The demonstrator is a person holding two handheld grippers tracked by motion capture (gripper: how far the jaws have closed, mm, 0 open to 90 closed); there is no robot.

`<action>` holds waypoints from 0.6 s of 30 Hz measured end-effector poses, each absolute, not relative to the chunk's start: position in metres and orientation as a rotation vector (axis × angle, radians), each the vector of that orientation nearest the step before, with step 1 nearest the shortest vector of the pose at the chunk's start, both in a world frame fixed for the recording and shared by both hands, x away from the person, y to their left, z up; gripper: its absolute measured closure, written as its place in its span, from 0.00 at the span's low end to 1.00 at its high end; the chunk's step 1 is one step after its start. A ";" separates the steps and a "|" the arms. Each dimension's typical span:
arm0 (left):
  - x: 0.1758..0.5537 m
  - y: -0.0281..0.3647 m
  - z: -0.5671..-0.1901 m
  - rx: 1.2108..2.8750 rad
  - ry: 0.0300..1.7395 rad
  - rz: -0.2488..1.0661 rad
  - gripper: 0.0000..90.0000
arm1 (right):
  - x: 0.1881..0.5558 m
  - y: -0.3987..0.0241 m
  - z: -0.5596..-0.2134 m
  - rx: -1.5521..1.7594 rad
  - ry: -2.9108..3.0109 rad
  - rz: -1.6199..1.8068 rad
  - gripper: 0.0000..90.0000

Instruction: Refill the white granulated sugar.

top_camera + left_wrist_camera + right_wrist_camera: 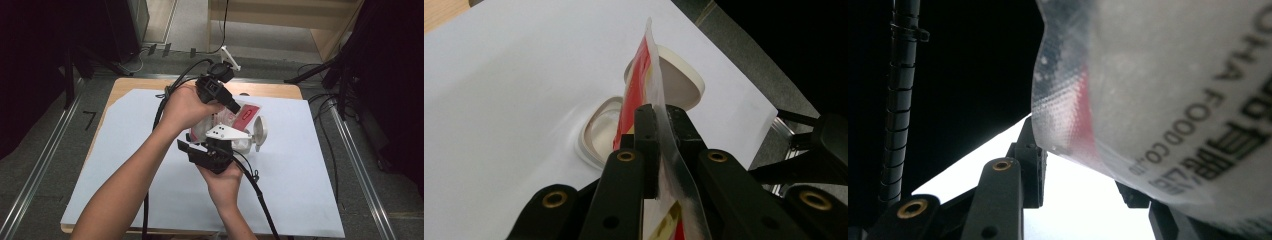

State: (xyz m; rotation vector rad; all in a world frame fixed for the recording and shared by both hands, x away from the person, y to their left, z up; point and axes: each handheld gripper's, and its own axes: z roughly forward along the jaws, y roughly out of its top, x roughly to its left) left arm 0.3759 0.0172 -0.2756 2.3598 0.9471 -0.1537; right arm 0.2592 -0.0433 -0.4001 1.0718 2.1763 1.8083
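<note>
At the centre of the high view both hands work over a white sheet on the surface, holding a red-and-white pouch (pixel 242 114) in the air above a small cream tub (pixel 248 143). The left claw (pixel 657 131) is clamped flat on the pouch's thin edge, jaws nearly together with the film pinched between them. The right claw (pixel 1083 177) stands partly open around the pouch's lower body; whether its pads actually press on the film cannot be told. The pouch looks light, limp and slick, likely to buckle or slide, so the stiffer sealed edge is the sensible place to grip, as the left claw does. In the left claw's view the tub sits open at mid-frame with its hinged lid (pixel 681 82) thrown back behind it; its inside looks pale and empty, though the pouch hides part of it.
</note>
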 end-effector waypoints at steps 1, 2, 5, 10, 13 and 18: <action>0.376 0.017 -0.276 2.359 0.945 -0.151 0.96 | 0.259 -0.043 -0.400 1.074 2.174 1.808 0.68; 0.376 0.017 -0.276 2.359 0.945 -0.151 0.96 | 0.259 -0.043 -0.400 1.074 2.174 1.808 0.68; 0.377 0.017 -0.276 2.352 0.942 -0.149 0.96 | 0.258 -0.043 -0.400 1.074 2.169 1.795 0.66; 0.379 0.012 -0.281 2.341 0.958 -0.146 0.95 | 0.263 -0.047 -0.403 1.097 2.188 1.796 0.63; 0.380 0.010 -0.282 2.344 0.958 -0.146 0.95 | 0.264 -0.049 -0.404 1.111 2.184 1.802 0.62; 0.379 0.009 -0.282 2.339 0.964 -0.145 0.95 | 0.264 -0.051 -0.404 1.126 2.176 1.809 0.65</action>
